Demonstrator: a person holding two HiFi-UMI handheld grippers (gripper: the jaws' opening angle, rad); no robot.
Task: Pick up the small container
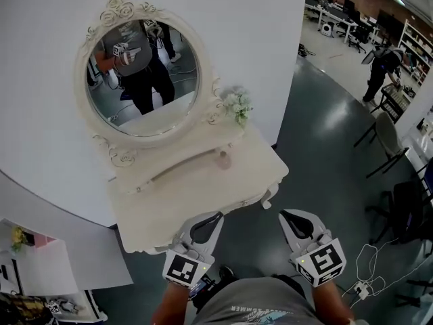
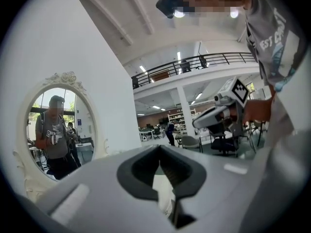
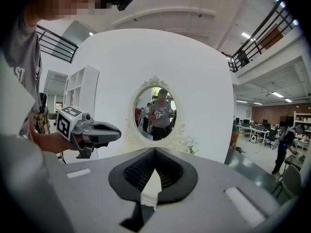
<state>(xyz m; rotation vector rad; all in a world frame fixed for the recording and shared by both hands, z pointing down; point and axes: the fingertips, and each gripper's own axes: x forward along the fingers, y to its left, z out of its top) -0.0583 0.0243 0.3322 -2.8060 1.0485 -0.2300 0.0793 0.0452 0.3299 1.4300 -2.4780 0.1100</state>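
- Cream-painted bench with carved trim stands against a white wall. An oval mirror rises behind it, with pale flowers at the mirror's right.
- Grey-green glossy floor runs right toward chairs and desks.
- Small container: pinkish and rounded, standing on the bench below the mirror's frame.
- Left tongs and right tongs are both closed and empty, well apart from the container.

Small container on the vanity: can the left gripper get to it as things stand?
Probably yes: the small container stands alone on the vanity top, nothing between it and the left gripper, whose shut jaws must open first.
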